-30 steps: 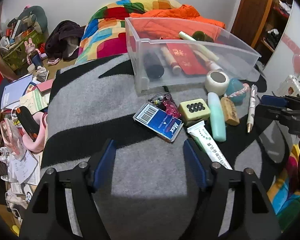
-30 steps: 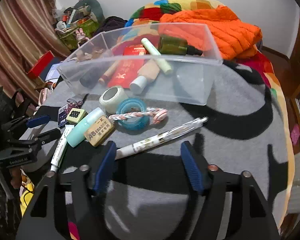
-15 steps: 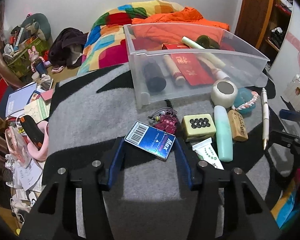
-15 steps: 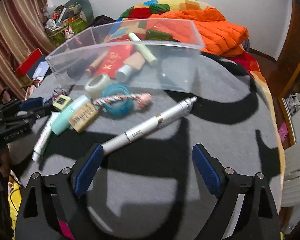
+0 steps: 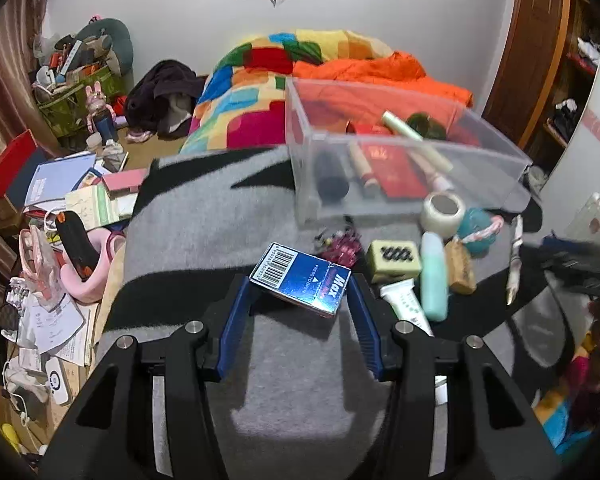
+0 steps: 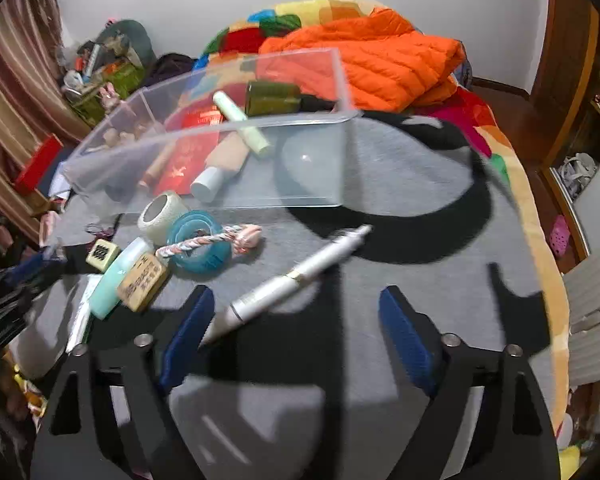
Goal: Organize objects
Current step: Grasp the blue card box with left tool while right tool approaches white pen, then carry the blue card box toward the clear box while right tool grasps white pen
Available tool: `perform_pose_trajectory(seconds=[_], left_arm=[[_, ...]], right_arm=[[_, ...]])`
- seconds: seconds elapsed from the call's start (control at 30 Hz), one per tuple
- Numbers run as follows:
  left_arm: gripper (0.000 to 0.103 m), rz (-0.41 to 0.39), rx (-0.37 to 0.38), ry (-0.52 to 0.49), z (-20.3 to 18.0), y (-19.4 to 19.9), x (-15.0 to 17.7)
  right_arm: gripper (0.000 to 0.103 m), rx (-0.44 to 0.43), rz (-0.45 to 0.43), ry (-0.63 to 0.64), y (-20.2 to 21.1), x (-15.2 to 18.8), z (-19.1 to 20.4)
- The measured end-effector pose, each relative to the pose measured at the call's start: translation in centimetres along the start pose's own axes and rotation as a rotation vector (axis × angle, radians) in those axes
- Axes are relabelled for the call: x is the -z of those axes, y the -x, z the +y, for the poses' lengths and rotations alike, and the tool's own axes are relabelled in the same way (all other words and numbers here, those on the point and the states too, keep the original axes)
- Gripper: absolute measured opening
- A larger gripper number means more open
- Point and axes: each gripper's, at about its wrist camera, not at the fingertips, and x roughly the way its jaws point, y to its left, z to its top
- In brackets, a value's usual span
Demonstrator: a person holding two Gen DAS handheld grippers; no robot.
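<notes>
Two sets of tongs work over a grey-and-black blanket (image 5: 204, 240) spread on a bed. The left tongs (image 5: 300, 300) pinch a shiny blue box printed "Max" with a barcode (image 5: 302, 278) between their blue pads, the box tilted and raised a little above the blanket. The right tongs (image 6: 296, 332) are spread wide, with the lower end of a silver pen (image 6: 296, 276) lying slantwise between them, its tip close to the left pad; whether it touches cannot be told. Beyond both stands a clear plastic bin (image 5: 400, 176) that already contains a red envelope (image 5: 396, 168), a pale green stick (image 6: 242, 122), a dark green bottle (image 6: 274, 98) and several tubes. Crowded between the bin and the tongs lie a roll of white tape (image 6: 160, 212), a teal ring (image 6: 200, 246) with a pink-and-white twisted rope (image 6: 212, 238) across it, a tan eraser block (image 6: 144, 282), a mint green tube (image 5: 434, 276), a yellowish tile with black dots (image 5: 394, 256), a white tube with green print (image 5: 406, 304) and a small dark red trinket (image 5: 340, 240). An orange padded jacket (image 6: 380, 56) and a patchwork quilt (image 5: 260, 80) lie behind the bin.
</notes>
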Motion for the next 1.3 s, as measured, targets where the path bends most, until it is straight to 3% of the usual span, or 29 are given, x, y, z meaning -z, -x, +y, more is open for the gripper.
perform_pose_trajectory(seconds=[0.07, 0.13, 0.23, 0.4, 0.47, 0.53, 0.73, 0.83, 0.9, 0.97, 1.03, 1.3], left_arm=[[0.049, -0.026, 0.006, 0.000, -0.2, 0.6, -0.3], [0.049, -0.052, 0.022, 0.001, -0.5, 1.2, -0.5], [0.049, -0.081, 0.040, -0.005, -0.9, 2.0, -0.9], [0.050, -0.110, 0.073, -0.016, -1.9, 2.6, -1.5], [0.050, -0.115, 0.086, -0.021, -2.3, 2.6, -1.7], [0.050, -0.118, 0.099, -0.028, -2.9, 2.5, -1.9], [0.049, -0.127, 0.135, -0.038, -4.3, 2.3, -2.7], [0.050, -0.134, 0.146, -0.049, -4.9, 2.4, -3.0], [0.050, -0.138, 0.148, -0.055, -5.2, 2.4, -3.3], [0.050, -0.147, 0.150, -0.057, -5.4, 2.4, -3.7], [0.050, -0.155, 0.154, -0.058, -5.5, 2.5, -4.1], [0.050, -0.172, 0.127, -0.075, -6.0, 1.6, -6.3]], right_arm=[[0.086, 0.026, 0.027, 0.017, -1.4, 0.1, 1.1], [0.090, 0.108, -0.020, 0.075, -1.6, 0.4, 1.9], [0.089, 0.097, -0.008, 0.041, -1.3, 0.7, 0.6], [0.072, 0.110, -0.019, 0.021, 0.9, 1.7, -2.1], [0.058, 0.138, -0.026, 0.041, 1.9, 1.9, -2.7], [0.051, 0.149, -0.022, 0.041, 2.3, 1.8, -3.4], [0.053, 0.064, 0.016, -0.107, 0.8, 1.1, -5.0], [0.053, 0.090, -0.009, -0.121, 0.2, 0.6, -4.2], [0.044, 0.126, -0.027, -0.066, 0.1, 0.8, -3.2], [0.022, 0.105, -0.036, -0.002, 0.3, 1.2, -2.3], [0.011, 0.079, -0.025, 0.034, 0.7, 1.6, -1.9], [0.010, 0.087, 0.015, 0.093, 3.4, 4.4, -4.8]])
